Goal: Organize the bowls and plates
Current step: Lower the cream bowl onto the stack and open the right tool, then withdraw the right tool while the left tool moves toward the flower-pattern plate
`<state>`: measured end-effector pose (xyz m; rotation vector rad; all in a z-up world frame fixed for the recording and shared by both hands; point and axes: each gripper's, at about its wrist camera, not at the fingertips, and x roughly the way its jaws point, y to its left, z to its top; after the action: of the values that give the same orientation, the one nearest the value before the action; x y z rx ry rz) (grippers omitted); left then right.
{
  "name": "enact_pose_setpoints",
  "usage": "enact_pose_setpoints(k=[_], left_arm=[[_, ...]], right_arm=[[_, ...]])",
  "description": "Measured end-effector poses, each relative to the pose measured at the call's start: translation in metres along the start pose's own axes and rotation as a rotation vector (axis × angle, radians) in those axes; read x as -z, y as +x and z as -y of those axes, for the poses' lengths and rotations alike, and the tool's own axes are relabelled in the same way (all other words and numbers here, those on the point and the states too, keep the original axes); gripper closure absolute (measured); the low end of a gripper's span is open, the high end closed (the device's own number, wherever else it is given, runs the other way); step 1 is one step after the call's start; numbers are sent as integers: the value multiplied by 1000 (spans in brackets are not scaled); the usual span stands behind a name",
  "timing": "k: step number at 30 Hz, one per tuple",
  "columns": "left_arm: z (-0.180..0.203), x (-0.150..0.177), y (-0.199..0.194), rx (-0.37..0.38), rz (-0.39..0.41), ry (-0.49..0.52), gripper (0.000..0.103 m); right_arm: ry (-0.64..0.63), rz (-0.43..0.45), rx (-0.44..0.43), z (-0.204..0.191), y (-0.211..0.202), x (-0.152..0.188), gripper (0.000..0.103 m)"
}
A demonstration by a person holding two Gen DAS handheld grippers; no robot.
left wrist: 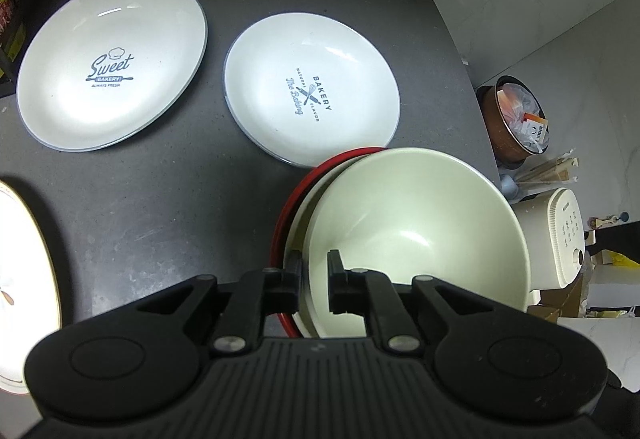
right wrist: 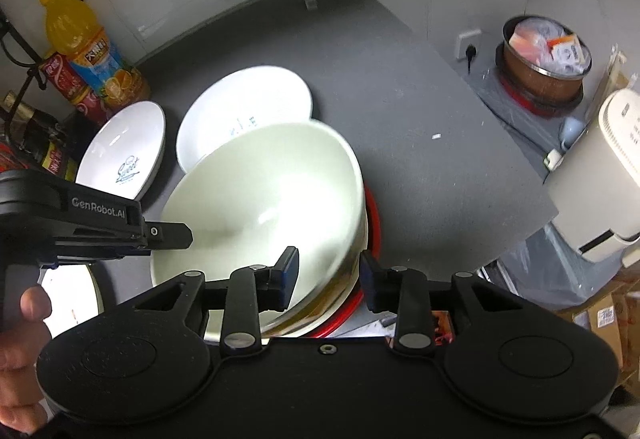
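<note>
Cream glaze fills the middle of both views: a pale bowl (left wrist: 416, 223) sits tilted inside a red-rimmed bowl (left wrist: 290, 199) near the right edge of the dark worktop (left wrist: 168, 191). The left gripper (left wrist: 314, 281) is clamped on the cream bowl's near rim, one finger outside the wall and one inside, the pads pressing the thin edge. The right gripper (right wrist: 329, 275) straddles the same bowl's rim on its other side; its jaws stand apart, and the pads do not press the wall, a gap showing on each side.

Toward the far left of the worktop lies a white plate (left wrist: 114, 65) printed "Sweet Bakery", and just beside it, nearer the middle, a second white plate (left wrist: 312, 95) with a crossed-utensils mark; the two do not touch. The second plate's near edge lies just beside the red rim. A gold-edged plate (left wrist: 24, 271) shows at the left edge.

An orange juice bottle (right wrist: 86, 47) and a red can (right wrist: 66, 83) stand at the far left corner. A person's hand (right wrist: 22, 351) holds the left gripper's handle.
</note>
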<state>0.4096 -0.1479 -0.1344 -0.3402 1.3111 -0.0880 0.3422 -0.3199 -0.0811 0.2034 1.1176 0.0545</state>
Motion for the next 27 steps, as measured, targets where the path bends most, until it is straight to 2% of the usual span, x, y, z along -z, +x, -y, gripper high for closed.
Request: enact_pose_setpoints(k=[3,9,15,17,19,23,27], left_arm=[[0,-1,-6,-22,13,4,92],[1,0,-23,5,36,30,85],[-7,8,-46,-11,82,62,62],[-12,10,-55,-23,97,69,52],[-21,12,-63,-36,113,68,48],[-42,18,-78,-70,135,63,34],[-68,26,-92,-107,164,43,30]], right_arm=[[0,18,-4,0,-7,-1,68],[7,44,-4,-3,-15,2,68],[4,57,-37,-16,-23,6,67],[0,66,-50,-23,-26,8,59],[-10,84,-57,-31,-29,10,48],[-20,98,-75,-48,-32,13,41],[-35,106,-91,-66,-34,20,35]])
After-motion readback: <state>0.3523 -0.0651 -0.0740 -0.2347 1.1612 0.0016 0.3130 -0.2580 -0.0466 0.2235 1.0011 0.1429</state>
